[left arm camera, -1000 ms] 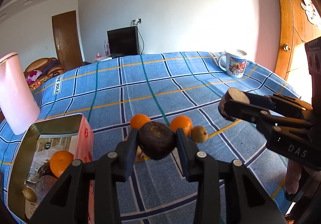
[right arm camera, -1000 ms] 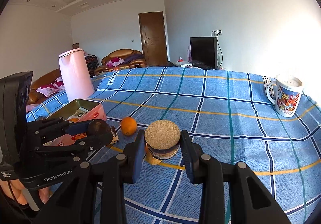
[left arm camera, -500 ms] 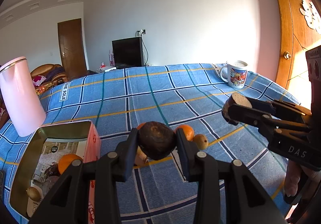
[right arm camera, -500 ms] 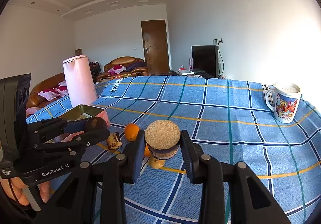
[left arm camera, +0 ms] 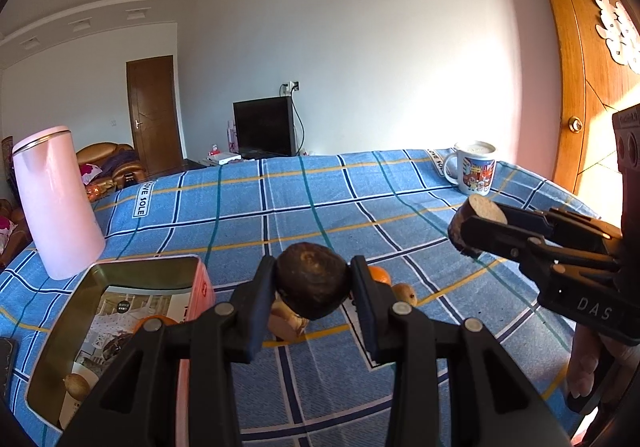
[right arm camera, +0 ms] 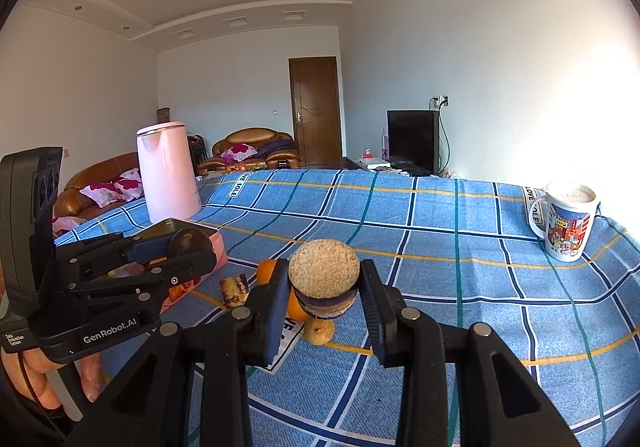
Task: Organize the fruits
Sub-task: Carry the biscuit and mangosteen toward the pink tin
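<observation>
well, both of my grippers are loaded and lifted above the table. my left gripper [left arm camera: 313, 289] has its jaws pressed in on a dark brown fruit [left arm camera: 312, 283], round and dull-skinned with a slightly wrinkled look. my right gripper [right arm camera: 323, 287] is clamped on a cut fruit [right arm camera: 324, 275], its flat pale face grainy and its dark rind banded beneath (i cannot say what kind it is).

the tin [left arm camera: 120, 267] sits at the near left, metal-walled with a pink side, and already holds an orange [left arm camera: 154, 323] and a small tan fruit [left arm camera: 76, 385] over a printed paper lining. loose on the checked blue cloth [left arm camera: 320, 207] near the middle lie another orange [left arm camera: 379, 274], a small yellow-brown fruit [left arm camera: 404, 291] and a wrapped snack [right arm camera: 234, 289].

what worries me: the brown fruit is held only at its two sides, so a quick swing toward the tin could roll it out of the pads and drop it on the loose fruit below. squeezing harder might bruise it. the tin's rim is thin and hard, so coming in low could knock or tip it. both grippers are near each other, and crossing paths could bump them. the tall pink kettle [left arm camera: 56, 203] stands just beyond the tin, and an overshoot might nudge it.
</observation>
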